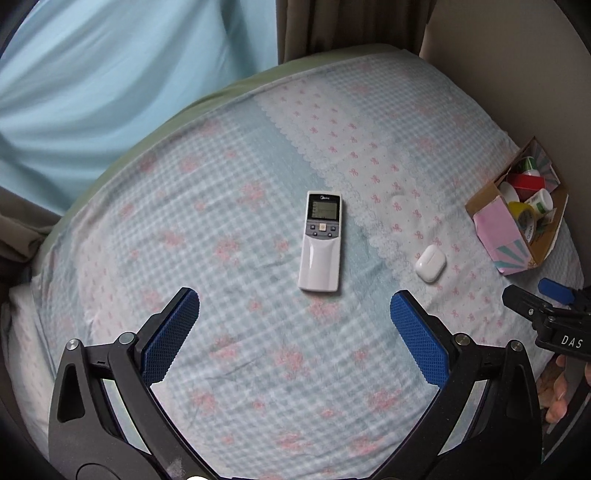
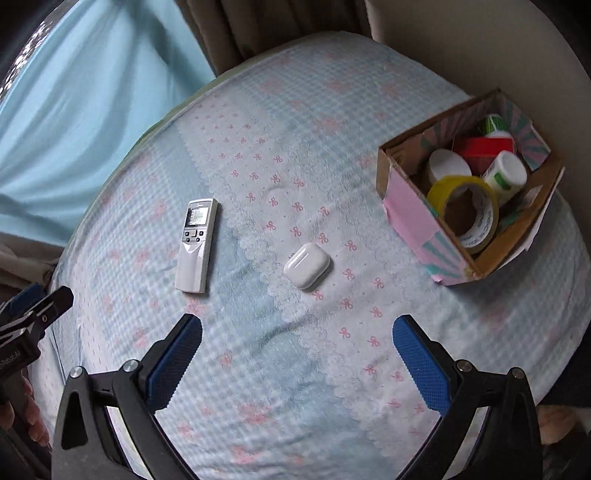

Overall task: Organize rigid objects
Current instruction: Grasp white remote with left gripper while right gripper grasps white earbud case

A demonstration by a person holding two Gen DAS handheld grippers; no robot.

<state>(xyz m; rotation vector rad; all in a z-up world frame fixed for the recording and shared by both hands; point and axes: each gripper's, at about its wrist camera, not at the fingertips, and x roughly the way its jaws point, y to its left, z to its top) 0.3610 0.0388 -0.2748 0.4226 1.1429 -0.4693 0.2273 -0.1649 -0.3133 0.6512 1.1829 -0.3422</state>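
Bed [image 1: 229, 332]: blue-and-white checked sheet with pink bows, green underlayer showing at its far edge. Light blue curtain [image 1: 110, 74] beyond the far-left corner; brown drape [image 1: 351, 26] beside it. Beige wall [image 2: 480, 48] at right.

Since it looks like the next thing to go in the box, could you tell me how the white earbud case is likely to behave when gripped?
The earbud case looks glossy and rounded, so it may slip between flat jaws. It seems small and probably light. Lying on the soft bedspread, it could sink or scoot when pushed.
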